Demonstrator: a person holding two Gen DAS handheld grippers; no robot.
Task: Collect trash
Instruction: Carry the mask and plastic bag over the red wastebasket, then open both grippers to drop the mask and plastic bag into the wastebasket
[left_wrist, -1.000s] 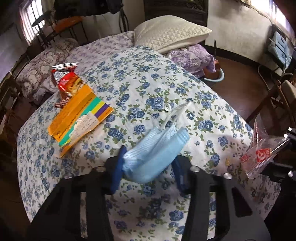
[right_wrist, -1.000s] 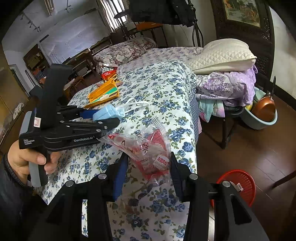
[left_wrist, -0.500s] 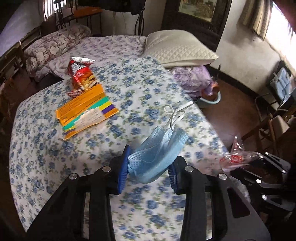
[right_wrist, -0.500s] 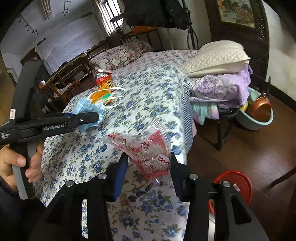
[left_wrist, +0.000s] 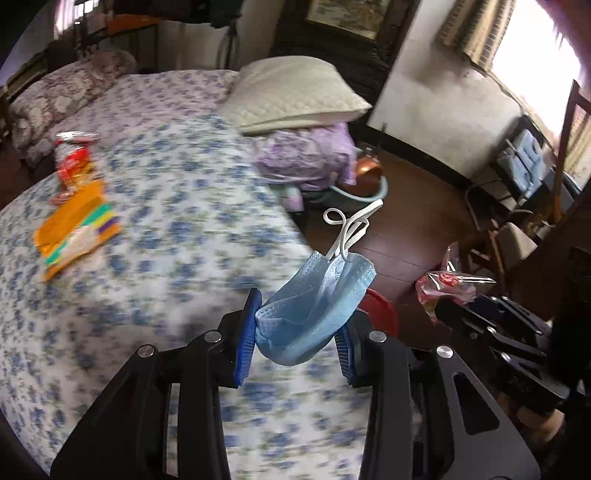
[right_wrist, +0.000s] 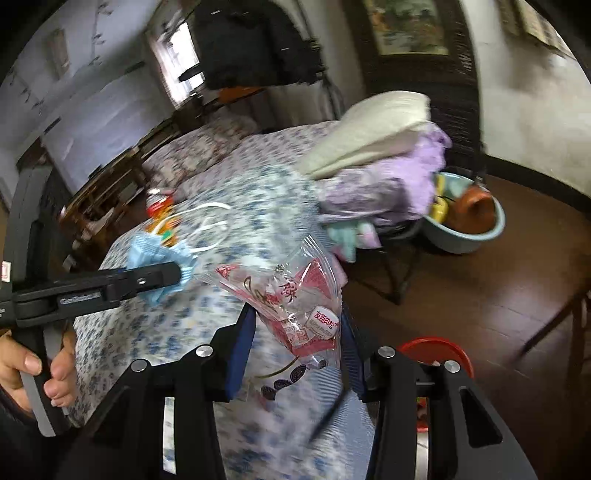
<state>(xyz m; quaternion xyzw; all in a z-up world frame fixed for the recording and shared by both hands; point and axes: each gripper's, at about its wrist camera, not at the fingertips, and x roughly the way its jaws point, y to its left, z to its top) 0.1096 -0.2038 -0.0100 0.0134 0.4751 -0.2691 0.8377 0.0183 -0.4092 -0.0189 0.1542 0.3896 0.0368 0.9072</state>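
A crumpled blue face mask with white ear loops hangs between the blue pads of my left gripper, which is shut on it above the bed's near corner. A clear and red plastic snack bag sticks up from my right gripper, shut on it. The right wrist view shows the left gripper with the mask at the left, in a person's hand. The left wrist view shows the snack bag at the right. A red bin stands on the floor just past both grippers.
On the floral bedspread lie an orange and green wrapper and a red snack packet. A white pillow tops purple bedding. A blue basin with a copper pot sits on the brown floor. Chairs stand at the right.
Both grippers have swung right, from over the bedspread toward the bed's edge and the floor, each keeping its load. The red bin has come into view under them.
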